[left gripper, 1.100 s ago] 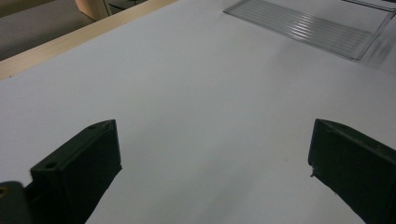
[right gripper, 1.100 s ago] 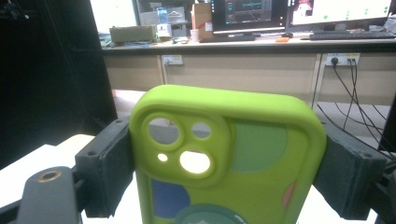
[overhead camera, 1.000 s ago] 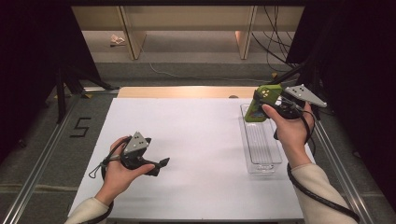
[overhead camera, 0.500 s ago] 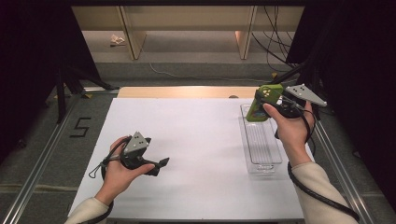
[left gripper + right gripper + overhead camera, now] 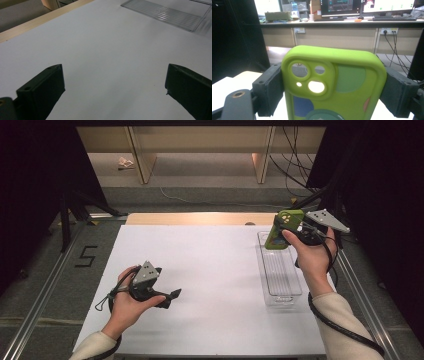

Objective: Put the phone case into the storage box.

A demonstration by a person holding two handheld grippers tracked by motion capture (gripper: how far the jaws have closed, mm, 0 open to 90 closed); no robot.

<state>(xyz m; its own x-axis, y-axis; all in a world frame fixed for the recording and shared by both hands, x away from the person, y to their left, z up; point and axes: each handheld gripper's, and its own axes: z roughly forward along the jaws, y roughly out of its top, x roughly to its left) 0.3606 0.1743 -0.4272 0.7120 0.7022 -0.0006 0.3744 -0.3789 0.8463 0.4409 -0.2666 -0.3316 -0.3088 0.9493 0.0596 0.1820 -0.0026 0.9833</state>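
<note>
A lime-green phone case with camera cut-outs and coloured patches stands upright between the jaws of my right gripper, which is shut on its two long sides. From above, the phone case hangs in the air over the far end of a clear plastic tray at the right of the white table. My left gripper rests low over the table's left front, jaws wide apart and empty. Its own view has the left gripper over bare white surface, with the tray farther off.
A wooden strip runs along the table's far edge. Metal rails flank the table. A "5" mark lies on the floor at the left. Desks with monitors stand in the room behind.
</note>
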